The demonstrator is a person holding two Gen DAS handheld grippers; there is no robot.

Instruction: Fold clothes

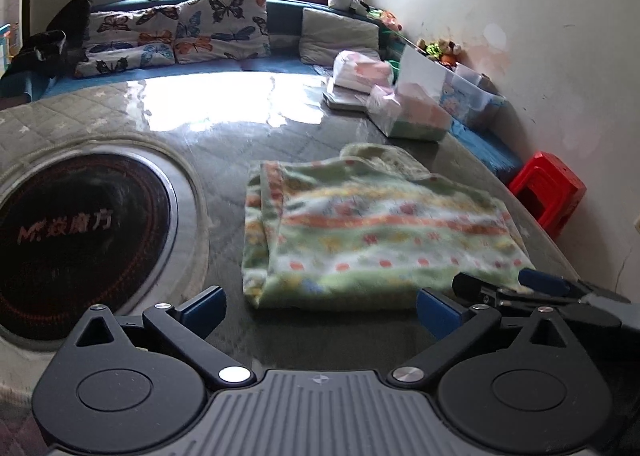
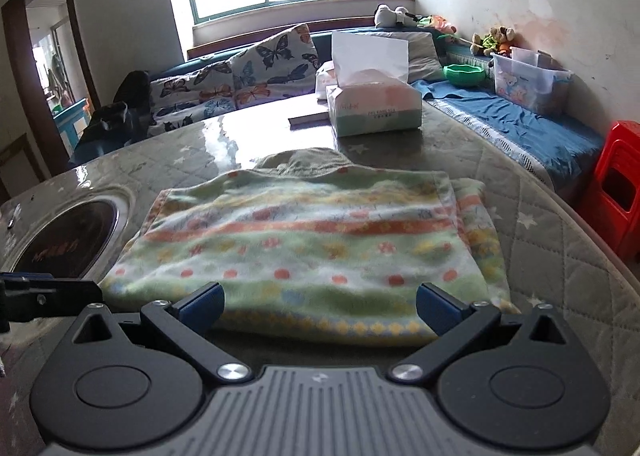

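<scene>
Left wrist view: "M" lettering is seen on the hob point(image 1: 76, 232) at 9 o'clock; both grippers' fingers point(image 1: 202, 306) point(image 2: 202, 302) are spread, empty, beside the folded garment point(image 1: 372, 232).

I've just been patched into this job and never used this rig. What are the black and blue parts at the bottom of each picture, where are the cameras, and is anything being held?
Each picture comes from a camera on a handheld claw, looking forward along its two blue-tipped fingers. The left claw and the right claw both stand open, holding nothing. On the quilted table lies a folded striped garment, just beyond the right claw. Beyond it stands a tissue box; a round black cooktop is set into the table to the left.
</scene>
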